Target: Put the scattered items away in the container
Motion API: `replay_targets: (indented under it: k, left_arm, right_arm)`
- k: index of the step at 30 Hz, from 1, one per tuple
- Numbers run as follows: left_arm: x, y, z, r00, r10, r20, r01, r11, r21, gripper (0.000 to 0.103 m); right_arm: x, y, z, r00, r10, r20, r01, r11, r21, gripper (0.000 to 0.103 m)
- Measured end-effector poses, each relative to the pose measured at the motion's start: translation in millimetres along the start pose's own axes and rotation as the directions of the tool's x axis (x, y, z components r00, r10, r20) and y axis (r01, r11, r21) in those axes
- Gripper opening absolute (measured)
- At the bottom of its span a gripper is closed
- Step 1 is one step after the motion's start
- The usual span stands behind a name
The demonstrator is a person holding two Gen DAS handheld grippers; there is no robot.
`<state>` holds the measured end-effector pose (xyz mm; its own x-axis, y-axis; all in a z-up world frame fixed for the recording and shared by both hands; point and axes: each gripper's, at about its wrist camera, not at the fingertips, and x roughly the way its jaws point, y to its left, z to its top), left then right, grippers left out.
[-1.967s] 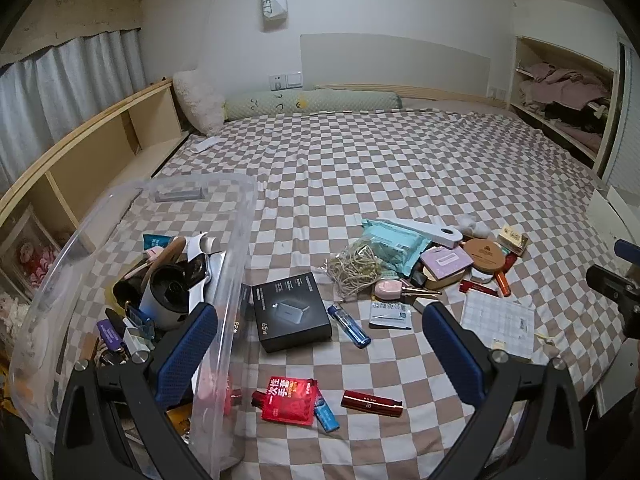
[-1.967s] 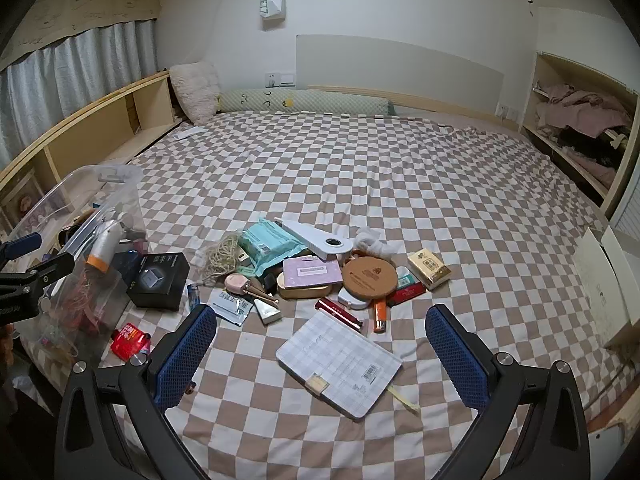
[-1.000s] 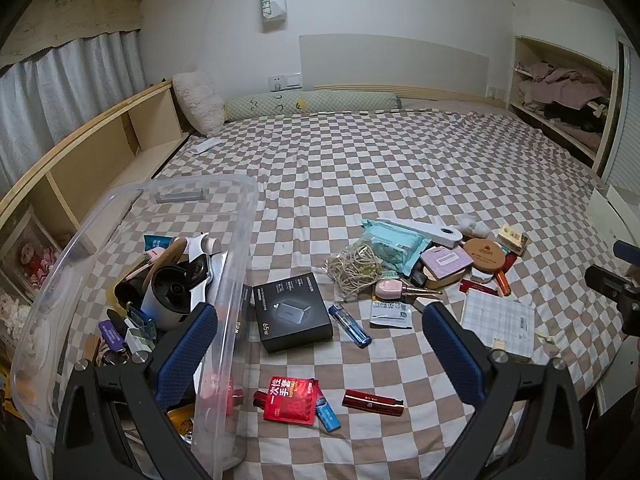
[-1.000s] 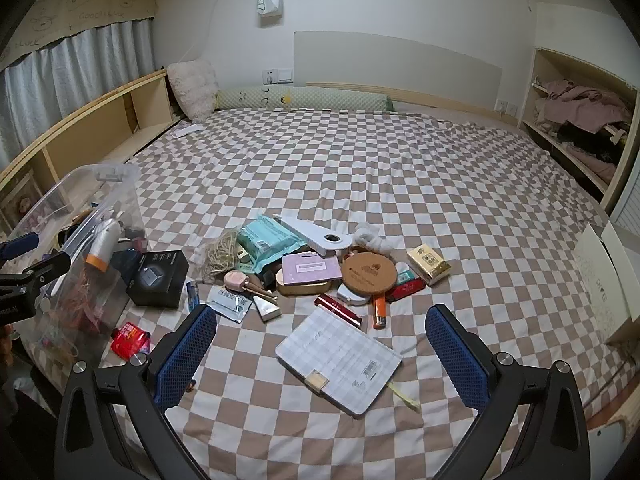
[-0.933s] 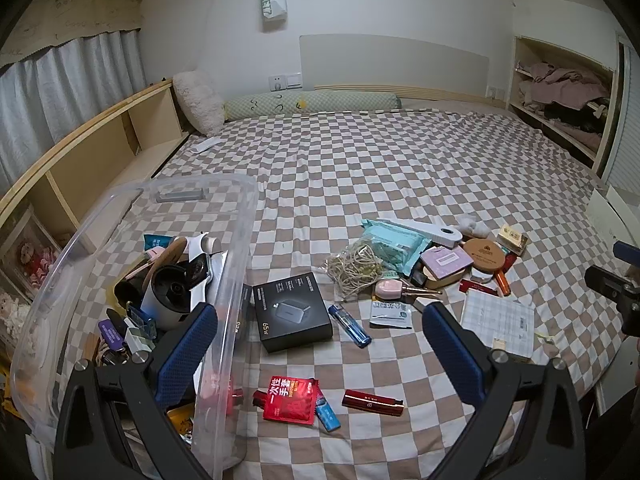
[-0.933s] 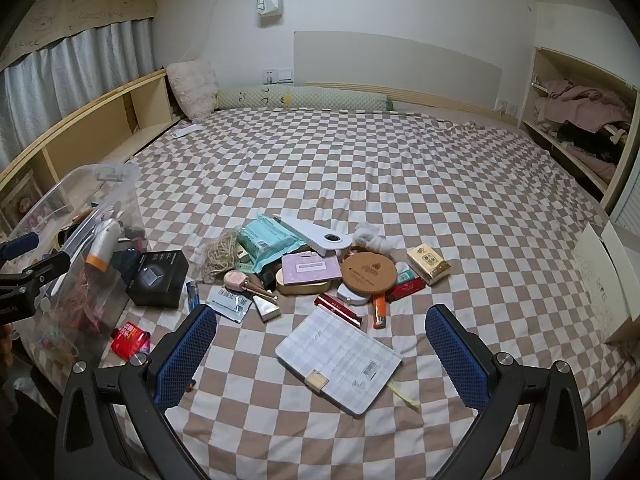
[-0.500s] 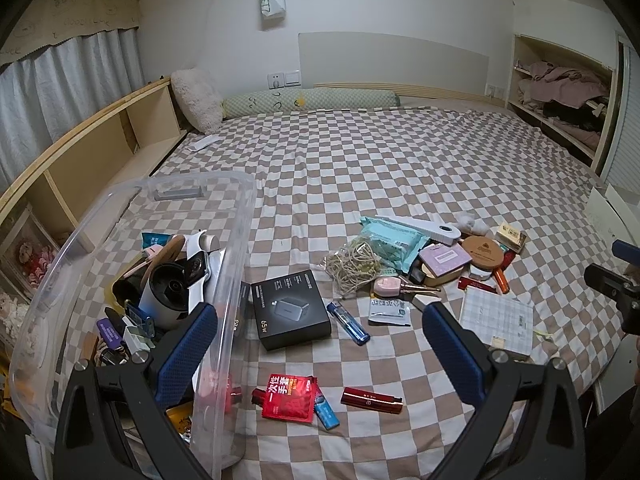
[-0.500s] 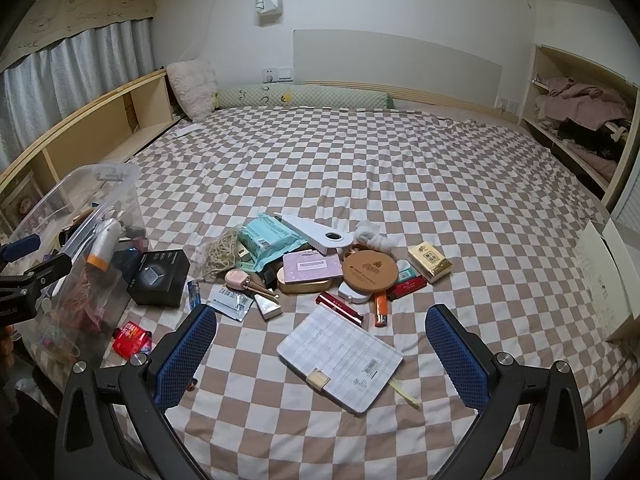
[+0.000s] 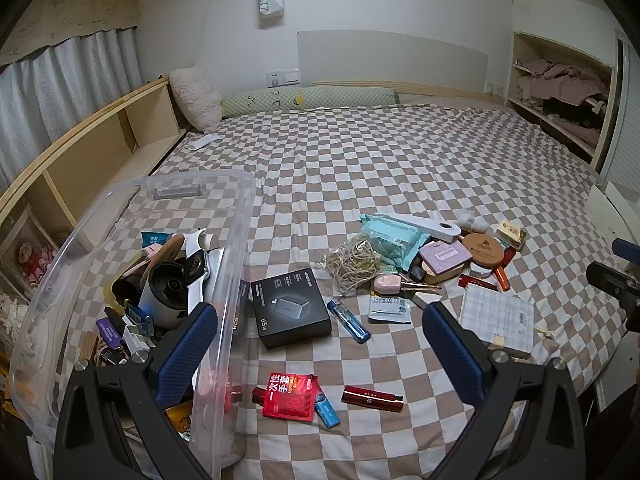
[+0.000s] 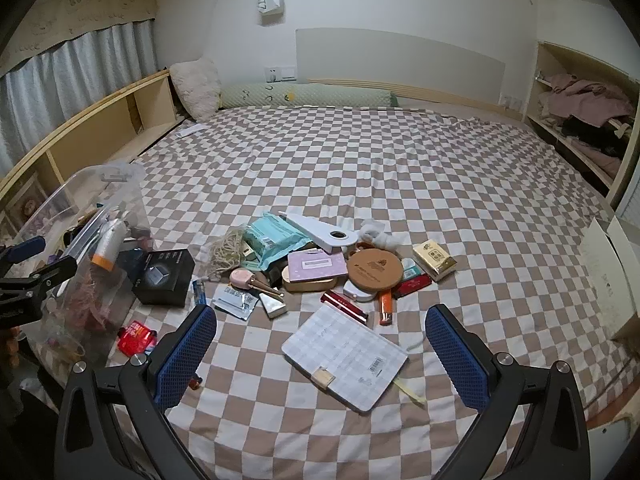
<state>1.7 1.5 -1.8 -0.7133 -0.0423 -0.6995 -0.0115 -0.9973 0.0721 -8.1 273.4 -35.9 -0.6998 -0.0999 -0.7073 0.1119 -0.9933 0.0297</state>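
Jaws of both grippers (image 9: 320, 344) (image 10: 320, 344) gape wide above bed (image 10: 400, 160).

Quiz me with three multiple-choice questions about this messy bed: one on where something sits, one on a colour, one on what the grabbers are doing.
1. Where is the black box?
A. inside the clear bin
B. on the bedspread beside the clear bin
C. on the shelf

2. What colour is the round disc?
A. green
B. white
C. brown

3. How are the two grippers?
A. both open, empty
B. both shut on items
C. one holds the notebook

Answers: B, it lies just outside the clear bin; C, brown; A, left gripper and right gripper show wide gaps with nothing between the fingers.
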Motion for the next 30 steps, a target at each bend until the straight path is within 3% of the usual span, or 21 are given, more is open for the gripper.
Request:
replay_targets:
  k: [10,18,24,30]
  left_arm:
    - [1,3,1,1.0,0.008,0.002,-0.008,1.0,-0.005,0.103]
    - [-2,9,3,1.0,0.014,0.015,-0.013,0.999,-0.03,0.103]
    - [-5,10,2,1.0,0.011,0.021,-0.011,0.999,-0.033,0.103]
    - [-7,12,1,1.0,0.013,0.021,-0.012,0.999,-0.039,0.103]
  right_arm:
    - [-2,2,-2,1.0,0.007,0.011,-0.007,1.0,-0.015,0.103]
    - [-13,2,-3,0.99,0.025,0.14,-0.025,1.0,-0.006,0.103]
    - [14,27,-9,0.997,0.073,0.03,-0.069,0.99,-0.125,0.103]
    - [43,63,-25,0.993,0.086,-0.081,-0.105,0.955,-0.278,0.103]
